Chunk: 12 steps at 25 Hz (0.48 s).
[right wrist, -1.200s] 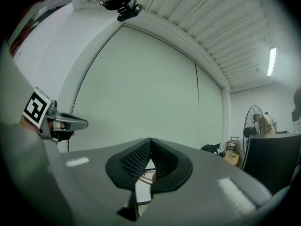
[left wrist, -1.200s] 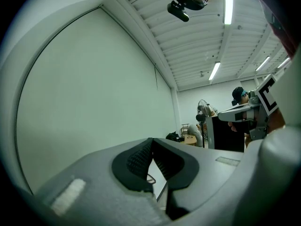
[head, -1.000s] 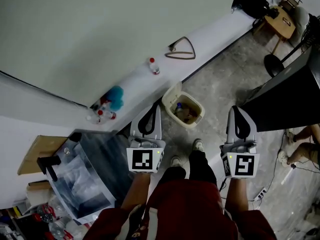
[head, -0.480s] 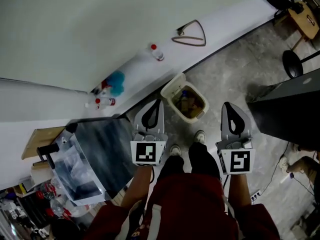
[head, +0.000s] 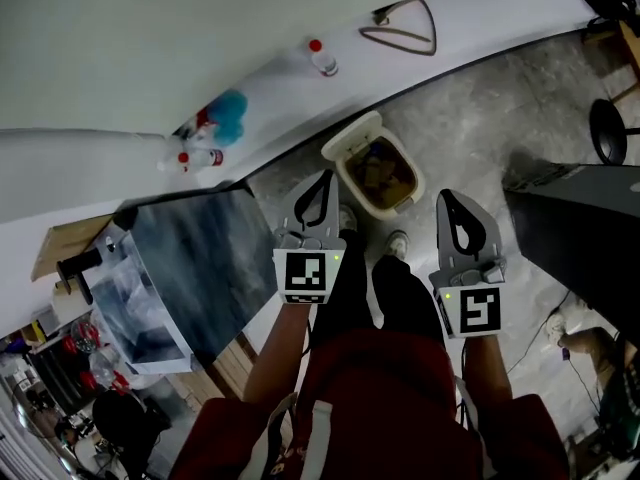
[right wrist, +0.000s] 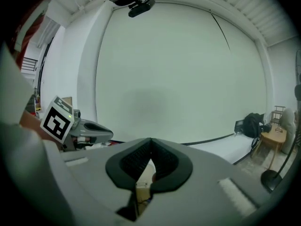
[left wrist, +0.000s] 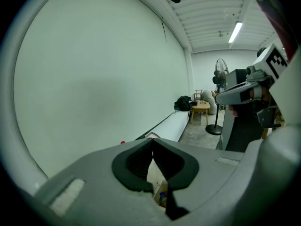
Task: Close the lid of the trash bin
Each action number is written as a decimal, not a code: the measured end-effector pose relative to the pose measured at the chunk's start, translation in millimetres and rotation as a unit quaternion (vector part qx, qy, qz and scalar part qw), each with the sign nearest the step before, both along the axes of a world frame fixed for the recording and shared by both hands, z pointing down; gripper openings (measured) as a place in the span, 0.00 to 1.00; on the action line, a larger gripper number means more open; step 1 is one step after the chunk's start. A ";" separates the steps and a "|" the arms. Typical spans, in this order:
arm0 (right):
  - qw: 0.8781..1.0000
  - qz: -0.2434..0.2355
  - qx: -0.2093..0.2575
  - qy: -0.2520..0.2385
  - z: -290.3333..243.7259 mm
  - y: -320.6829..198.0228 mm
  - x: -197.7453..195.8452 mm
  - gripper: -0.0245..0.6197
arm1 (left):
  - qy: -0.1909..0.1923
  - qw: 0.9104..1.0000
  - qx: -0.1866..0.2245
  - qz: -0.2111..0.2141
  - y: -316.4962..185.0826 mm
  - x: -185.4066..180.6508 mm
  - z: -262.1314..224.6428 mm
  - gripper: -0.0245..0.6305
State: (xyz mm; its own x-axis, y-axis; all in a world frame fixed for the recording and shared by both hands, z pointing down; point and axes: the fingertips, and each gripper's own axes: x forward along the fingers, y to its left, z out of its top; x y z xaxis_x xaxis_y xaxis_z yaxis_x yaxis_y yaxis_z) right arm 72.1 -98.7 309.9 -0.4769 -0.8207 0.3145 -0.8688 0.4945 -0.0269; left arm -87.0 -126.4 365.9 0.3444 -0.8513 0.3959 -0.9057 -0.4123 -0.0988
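Note:
The beige trash bin (head: 352,187) stands on the concrete floor by the low white ledge. Its lid (head: 352,135) is tipped up and back toward the wall, and rubbish shows inside. My left gripper (head: 326,175) hovers just left of the bin's near rim, jaws shut and empty. My right gripper (head: 444,196) hangs to the bin's right, apart from it, also shut with nothing held. In the left gripper view the gripper (left wrist: 152,141) has its tips together, with the bin (left wrist: 153,174) showing below them. The right gripper (right wrist: 150,141) looks the same, with the bin (right wrist: 142,190) beneath it.
A white ledge (head: 470,18) along the wall carries a bottle (head: 321,57), a wire hanger (head: 402,30) and a blue item (head: 228,114). A clear plastic crate (head: 175,268) stands at left, a black cabinet (head: 590,238) at right. The person's shoes (head: 397,241) are just before the bin.
Both grippers have sunk and moved toward the bin. The left one now sits beside its near rim. Both stay shut.

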 end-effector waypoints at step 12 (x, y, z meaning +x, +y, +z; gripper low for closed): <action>0.998 -0.005 -0.053 0.012 67.2 -29.4 -53.0 0.04 | -0.039 0.994 -0.088 0.045 -44.5 -22.0 122.5 0.17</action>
State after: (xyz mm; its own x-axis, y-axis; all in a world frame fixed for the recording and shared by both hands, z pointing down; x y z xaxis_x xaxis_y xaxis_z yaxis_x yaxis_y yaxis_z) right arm 19.1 -128.0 377.1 -0.4770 -0.7767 0.4113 -0.8643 0.4994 -0.0592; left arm -109.0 -170.9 488.5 0.3780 -0.7338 0.5644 -0.8573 -0.5076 -0.0858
